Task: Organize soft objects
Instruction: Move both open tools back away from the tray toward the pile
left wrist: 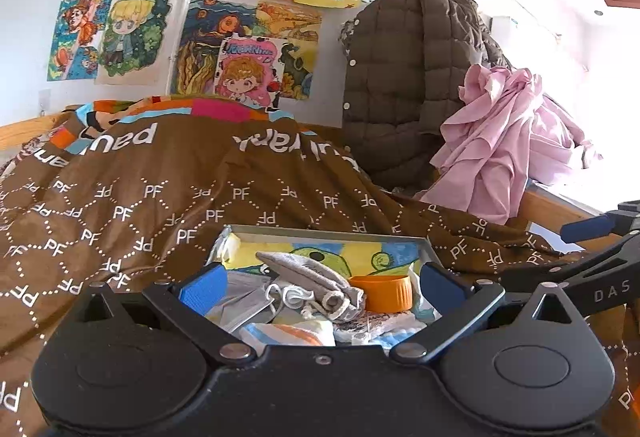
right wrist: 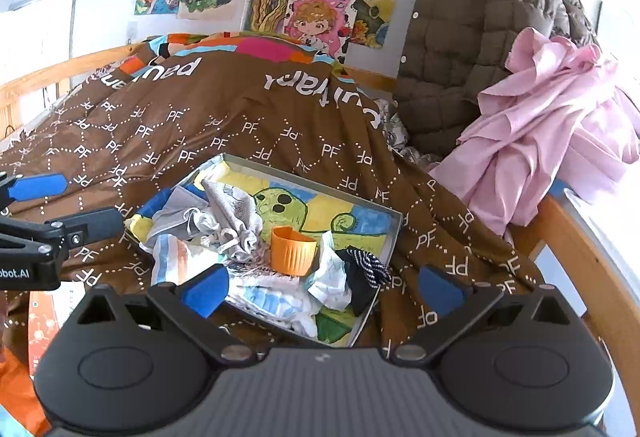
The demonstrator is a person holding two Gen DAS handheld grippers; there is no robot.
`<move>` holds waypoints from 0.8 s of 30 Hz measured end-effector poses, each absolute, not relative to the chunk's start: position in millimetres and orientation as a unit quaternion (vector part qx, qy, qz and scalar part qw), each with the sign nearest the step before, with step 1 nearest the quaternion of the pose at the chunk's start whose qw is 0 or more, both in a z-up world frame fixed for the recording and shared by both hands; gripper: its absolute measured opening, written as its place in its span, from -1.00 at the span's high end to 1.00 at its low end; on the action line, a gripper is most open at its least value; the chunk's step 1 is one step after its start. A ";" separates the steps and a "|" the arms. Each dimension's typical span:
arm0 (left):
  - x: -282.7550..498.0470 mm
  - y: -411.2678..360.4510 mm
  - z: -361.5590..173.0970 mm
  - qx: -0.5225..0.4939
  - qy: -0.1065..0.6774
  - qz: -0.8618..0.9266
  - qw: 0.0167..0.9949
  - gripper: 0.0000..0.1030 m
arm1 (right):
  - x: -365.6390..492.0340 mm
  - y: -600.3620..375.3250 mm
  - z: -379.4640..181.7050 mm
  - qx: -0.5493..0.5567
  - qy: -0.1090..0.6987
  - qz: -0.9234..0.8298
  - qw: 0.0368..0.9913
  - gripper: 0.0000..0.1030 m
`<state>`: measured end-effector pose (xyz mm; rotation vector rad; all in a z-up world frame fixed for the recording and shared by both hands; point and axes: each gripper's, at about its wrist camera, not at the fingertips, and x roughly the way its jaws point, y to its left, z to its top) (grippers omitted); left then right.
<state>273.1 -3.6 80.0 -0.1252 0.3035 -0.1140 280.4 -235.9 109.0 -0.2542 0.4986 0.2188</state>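
Two grippers: my left gripper [left wrist: 322, 287] and right gripper [right wrist: 324, 287] both hover at the near edge of the tray, jaws spread, pinching nothing.
Tray: shallow box [right wrist: 394, 233] with a cartoon-printed bottom, lying on the brown blanket [right wrist: 240, 125] on the bed.
Soft things: a grey drawstring pouch [left wrist: 316, 277] and crumpled cloths [right wrist: 276, 301] heaped in the tray; a dark striped cloth [right wrist: 370, 267] hangs at its right rim.
Cup: orange cup [right wrist: 292, 251] tipped on its side among the cloths.
Behind: brown quilted jacket [left wrist: 408, 77] and pink cloth [left wrist: 496, 141] piled at the bed's right end.
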 end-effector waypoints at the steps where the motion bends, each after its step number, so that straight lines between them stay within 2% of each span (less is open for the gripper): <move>1: 271.0 -3.6 79.5 -0.064 0.151 -0.052 0.985 -0.98 | 278.6 -236.9 108.6 -0.121 0.245 0.107 0.956 -0.99; 24: 217.5 3.8 58.1 -0.109 0.150 0.004 0.983 -0.98 | 225.3 -239.6 89.3 -0.045 0.193 0.095 0.976 -0.99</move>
